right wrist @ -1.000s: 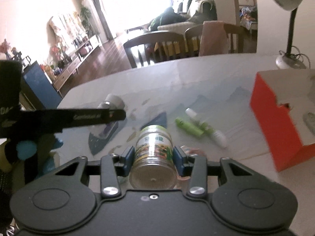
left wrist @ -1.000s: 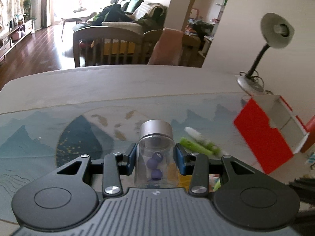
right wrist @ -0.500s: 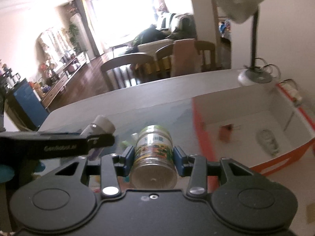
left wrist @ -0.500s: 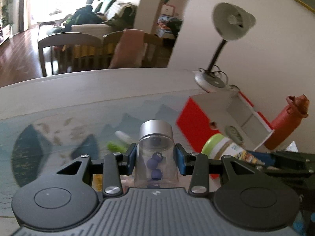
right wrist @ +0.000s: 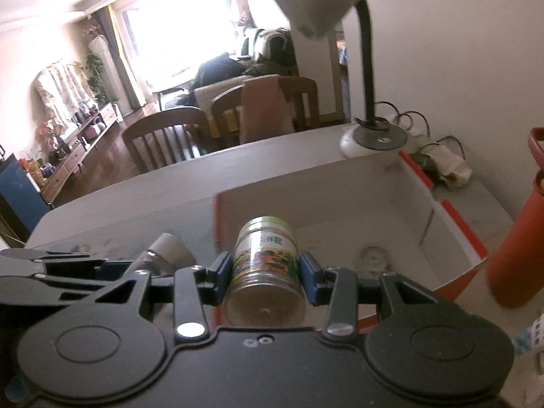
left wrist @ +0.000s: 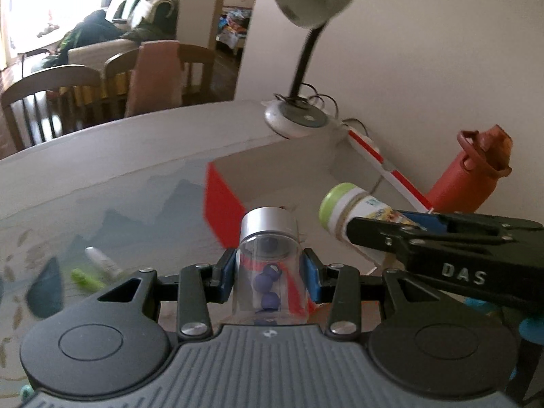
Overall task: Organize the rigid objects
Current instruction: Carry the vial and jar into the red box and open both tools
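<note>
My left gripper (left wrist: 270,275) is shut on a clear jar (left wrist: 268,238) with a silver lid and purple beads inside, held just left of the red box (left wrist: 222,204). My right gripper (right wrist: 265,272) is shut on a labelled jar (right wrist: 265,248) with a green lid, hanging over the near left corner of the open box, whose white inside (right wrist: 340,204) shows. A small clear item (right wrist: 372,258) lies on the box floor. In the left wrist view the green-lidded jar (left wrist: 353,210) and a black finger (left wrist: 425,241) of the right gripper show at the right.
A desk lamp base (right wrist: 374,139) stands behind the box, its shade overhead. A tall red bottle (right wrist: 516,238) stands to the box's right. A green pen (left wrist: 85,278) and a white tube (left wrist: 102,261) lie on the patterned mat. Chairs line the table's far side.
Both grippers have swung right with their jars, from over the mat and pens to the red box. The right jar now hangs over the box's open inside.
</note>
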The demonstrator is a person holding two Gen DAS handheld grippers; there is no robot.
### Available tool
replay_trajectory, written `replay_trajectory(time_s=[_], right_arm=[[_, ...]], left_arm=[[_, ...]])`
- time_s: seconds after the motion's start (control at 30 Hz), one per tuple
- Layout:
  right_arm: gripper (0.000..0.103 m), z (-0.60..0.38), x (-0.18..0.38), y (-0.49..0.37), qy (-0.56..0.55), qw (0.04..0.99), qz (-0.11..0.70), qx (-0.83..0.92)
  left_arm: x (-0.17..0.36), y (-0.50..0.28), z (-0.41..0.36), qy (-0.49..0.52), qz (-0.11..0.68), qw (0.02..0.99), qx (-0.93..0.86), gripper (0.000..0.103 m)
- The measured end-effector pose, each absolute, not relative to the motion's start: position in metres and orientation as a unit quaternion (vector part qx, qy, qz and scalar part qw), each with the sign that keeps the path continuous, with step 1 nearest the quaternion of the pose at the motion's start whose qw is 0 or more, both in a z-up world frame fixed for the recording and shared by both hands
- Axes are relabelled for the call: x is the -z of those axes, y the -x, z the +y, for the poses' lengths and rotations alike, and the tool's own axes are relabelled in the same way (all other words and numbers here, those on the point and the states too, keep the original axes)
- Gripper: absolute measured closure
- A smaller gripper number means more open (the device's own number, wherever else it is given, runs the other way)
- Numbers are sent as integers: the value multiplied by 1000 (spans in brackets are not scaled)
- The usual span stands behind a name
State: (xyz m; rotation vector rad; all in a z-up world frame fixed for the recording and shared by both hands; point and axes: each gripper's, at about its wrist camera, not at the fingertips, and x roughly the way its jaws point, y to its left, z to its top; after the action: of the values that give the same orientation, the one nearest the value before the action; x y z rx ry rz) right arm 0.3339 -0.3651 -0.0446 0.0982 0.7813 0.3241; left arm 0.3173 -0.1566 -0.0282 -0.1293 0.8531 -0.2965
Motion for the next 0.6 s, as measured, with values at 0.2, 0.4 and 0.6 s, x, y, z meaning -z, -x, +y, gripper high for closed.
replay_trajectory(time_s=[0.2,0.4,0.6], right_arm=[[62,-394,56,-361,-47,911,387,-138],[62,-417,76,-397,-45,904,409,-120],[62,-418,100,-428,-28,891,439,-116]], left_arm=[[42,-342,-195,54,437,883,159,63],[56,-365,-226,38,461,871,167,63],[71,-391,-256,21,485,858,168,63]])
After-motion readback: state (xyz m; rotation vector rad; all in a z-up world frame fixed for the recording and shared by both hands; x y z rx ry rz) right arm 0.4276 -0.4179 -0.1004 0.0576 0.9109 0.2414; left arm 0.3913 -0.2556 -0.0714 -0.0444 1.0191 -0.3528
